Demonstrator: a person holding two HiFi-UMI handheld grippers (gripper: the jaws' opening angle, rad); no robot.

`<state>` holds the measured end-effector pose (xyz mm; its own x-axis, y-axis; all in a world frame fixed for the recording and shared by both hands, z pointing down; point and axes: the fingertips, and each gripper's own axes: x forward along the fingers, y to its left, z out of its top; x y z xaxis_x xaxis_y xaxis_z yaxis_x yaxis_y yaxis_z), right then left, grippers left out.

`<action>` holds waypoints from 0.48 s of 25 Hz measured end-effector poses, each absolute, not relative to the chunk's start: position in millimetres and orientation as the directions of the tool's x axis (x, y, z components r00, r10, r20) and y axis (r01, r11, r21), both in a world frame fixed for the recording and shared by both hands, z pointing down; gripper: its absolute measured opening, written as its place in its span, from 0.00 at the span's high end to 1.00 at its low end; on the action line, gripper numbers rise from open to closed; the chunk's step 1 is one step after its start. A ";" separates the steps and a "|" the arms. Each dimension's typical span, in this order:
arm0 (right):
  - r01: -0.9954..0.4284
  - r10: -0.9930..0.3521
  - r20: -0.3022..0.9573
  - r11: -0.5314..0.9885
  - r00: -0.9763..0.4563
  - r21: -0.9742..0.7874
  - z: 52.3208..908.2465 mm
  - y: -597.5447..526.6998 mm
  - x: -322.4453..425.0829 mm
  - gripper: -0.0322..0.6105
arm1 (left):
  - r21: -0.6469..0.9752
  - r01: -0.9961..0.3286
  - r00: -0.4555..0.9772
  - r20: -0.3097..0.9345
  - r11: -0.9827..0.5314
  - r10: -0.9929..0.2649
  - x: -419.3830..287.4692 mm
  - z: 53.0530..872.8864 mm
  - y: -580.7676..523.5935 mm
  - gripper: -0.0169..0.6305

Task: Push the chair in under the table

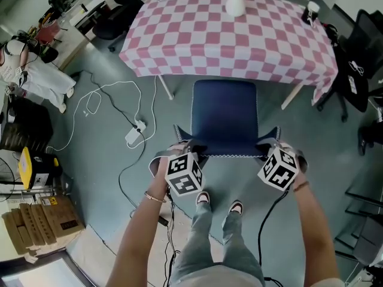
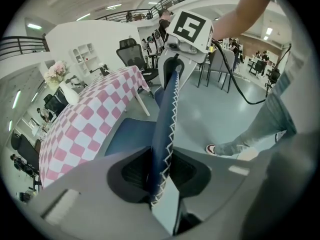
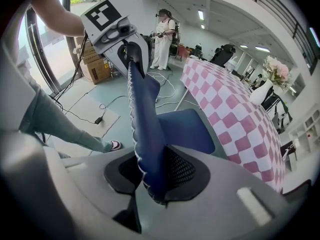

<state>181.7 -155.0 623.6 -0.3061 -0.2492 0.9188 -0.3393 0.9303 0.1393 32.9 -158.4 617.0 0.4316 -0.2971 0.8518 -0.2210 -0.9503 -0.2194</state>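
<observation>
Head view, anon1: you're standing on a grey-green floor point(image 1: 90, 160) in a big open office, facing a counter point(image 1: 203, 40) under a pink-and-white checked cloth point(image 1: 269, 46). Where's the chair at?

anon2: The blue chair point(image 1: 224, 115) is right in front of you, seat pointing at the counter. Its far edge is about level with the cloth's hem and the rest of the seat is out in the open. Two pale counter legs point(image 1: 166, 88) flank it, one each side. Your left tool point(image 1: 189, 147) is pinching the left corner of the backrest point(image 1: 230, 155) along its stitched top edge, and your right tool point(image 1: 270, 143) is pinching the right corner.

anon1: Other stuff around?

anon2: White vase point(image 1: 234, 2) on the counter's far side. A white cable point(image 1: 114, 91) loops over the floor left of the chair, apart from it, ending at an adapter point(image 1: 136, 134). Cardboard boxes point(image 1: 39, 223) sit further left, black office chairs point(image 1: 359, 64) right of the counter. Your shoes point(image 1: 203, 197) are just behind the backrest.
</observation>
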 end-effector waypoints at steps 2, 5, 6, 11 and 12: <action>-0.343 -0.256 0.917 0.928 -0.307 0.144 624.6 -162.8 181.1 0.79 | -0.226 -0.228 0.428 0.851 -0.947 -0.306 32.0 617.7 -167.1 0.84; -0.340 -0.238 0.922 0.932 -0.305 0.128 625.2 -175.3 179.9 0.79 | -0.227 -0.231 0.427 0.850 -0.946 -0.308 30.7 617.8 -181.7 0.84; -0.339 -0.235 0.923 0.932 -0.306 0.125 625.2 -179.3 179.9 0.79 | -0.228 -0.231 0.428 0.849 -0.946 -0.309 30.7 617.7 -186.0 0.84; -0.339 -0.243 0.917 0.932 -0.317 0.130 624.3 -197.7 179.3 0.79 | -0.230 -0.228 0.432 0.847 -0.946 -0.310 32.0 616.9 -204.5 0.84; -0.339 -0.244 0.916 0.932 -0.319 0.131 624.4 -201.0 179.2 0.79 | -0.233 -0.229 0.433 0.845 -0.945 -0.313 32.2 616.8 -207.9 0.84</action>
<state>179.2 -201.0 624.4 -0.3187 -0.2441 0.9159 -0.3385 0.9319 0.1306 32.2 -207.9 616.8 0.4326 -0.3133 0.8454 -0.2290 -0.9451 -0.2331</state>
